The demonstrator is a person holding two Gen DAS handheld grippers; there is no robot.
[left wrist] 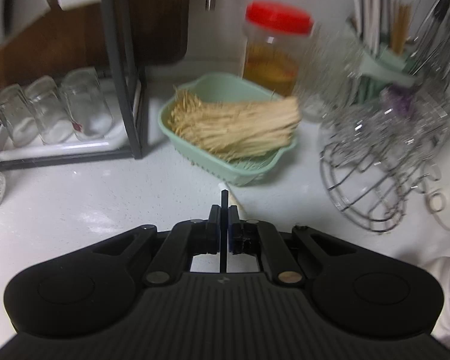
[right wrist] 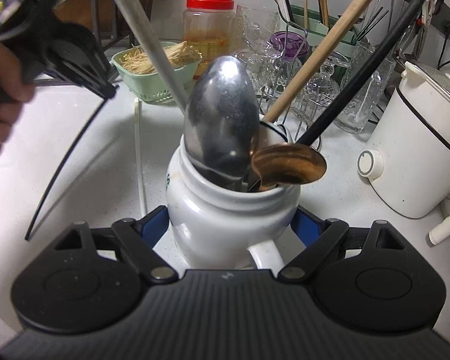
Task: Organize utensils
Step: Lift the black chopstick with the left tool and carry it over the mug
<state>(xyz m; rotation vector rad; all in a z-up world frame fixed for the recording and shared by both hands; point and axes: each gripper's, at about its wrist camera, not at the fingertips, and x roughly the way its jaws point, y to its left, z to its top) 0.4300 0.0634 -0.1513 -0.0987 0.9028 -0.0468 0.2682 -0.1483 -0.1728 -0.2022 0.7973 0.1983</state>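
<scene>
In the left wrist view, my left claw (left wrist: 224, 210) is pinched nearly shut on a thin black stick (left wrist: 223, 228), which stands straight up between the pads, its long axis running away from the camera. Beyond it sit a green basket (left wrist: 255, 174) of toothpicks and a red-lidded jar (left wrist: 273, 51); a pale utensil (left wrist: 235, 202) lies on the counter just past the fingertips.

In the right wrist view, my right claw (right wrist: 231, 225) hugs a white mug (right wrist: 225, 210) holding a big steel spoon (right wrist: 222, 126), a copper ladle (right wrist: 288, 165) and a wooden handle (right wrist: 327, 45). The black stick (right wrist: 66, 162) hangs up left of the mug, its long axis slanting down. I judge it must swing right, over the rim.
</scene>
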